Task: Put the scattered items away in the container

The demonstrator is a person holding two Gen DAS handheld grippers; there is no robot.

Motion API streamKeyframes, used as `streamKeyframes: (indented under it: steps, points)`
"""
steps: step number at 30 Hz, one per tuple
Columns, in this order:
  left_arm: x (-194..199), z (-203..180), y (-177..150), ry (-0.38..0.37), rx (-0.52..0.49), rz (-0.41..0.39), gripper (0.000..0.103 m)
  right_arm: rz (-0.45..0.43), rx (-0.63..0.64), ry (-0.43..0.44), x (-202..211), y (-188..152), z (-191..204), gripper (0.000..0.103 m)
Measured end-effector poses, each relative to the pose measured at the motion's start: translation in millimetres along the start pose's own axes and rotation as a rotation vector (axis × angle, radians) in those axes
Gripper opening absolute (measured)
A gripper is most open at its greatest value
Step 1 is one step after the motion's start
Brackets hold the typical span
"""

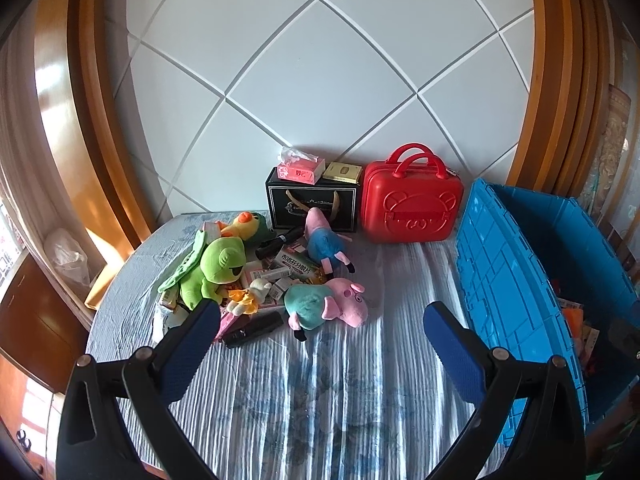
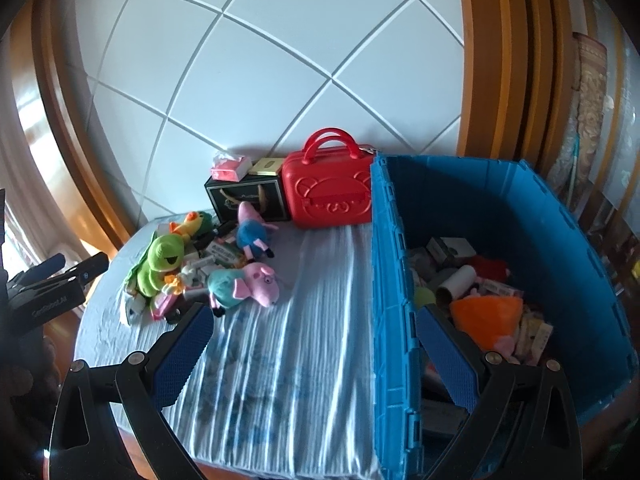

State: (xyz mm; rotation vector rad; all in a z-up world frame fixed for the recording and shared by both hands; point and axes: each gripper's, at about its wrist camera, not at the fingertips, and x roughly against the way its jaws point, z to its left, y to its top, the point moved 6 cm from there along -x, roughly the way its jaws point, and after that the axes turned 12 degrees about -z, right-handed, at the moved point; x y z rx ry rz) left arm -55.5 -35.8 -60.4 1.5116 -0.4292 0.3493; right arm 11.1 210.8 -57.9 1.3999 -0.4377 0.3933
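Hovering empty with jaws spread wide, the left gripper [image 1: 320,328] faces the toy pile [image 1: 256,276] on the bed, while the right gripper [image 2: 314,344], likewise released, straddles the rim of the blue crate [image 2: 560,240] (already part-filled), probably ready to ferry items across.

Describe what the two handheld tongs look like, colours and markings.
Both tongs, left and right, have black plastic arms with triangular cut-outs and silver rivets, ending in blue textured pads. In the right wrist view, the left tongs' black body carries small white lettering, too blurred to read.
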Motion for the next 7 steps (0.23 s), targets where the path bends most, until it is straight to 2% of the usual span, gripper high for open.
streamKeyframes:
  steps: [7]
  points:
    - [4.4, -2.6, -2.2, 0.016, 0.009, -0.011, 0.103, 0.005, 0.001, 0.007, 2.3, -3.1, -3.9, 0.103]
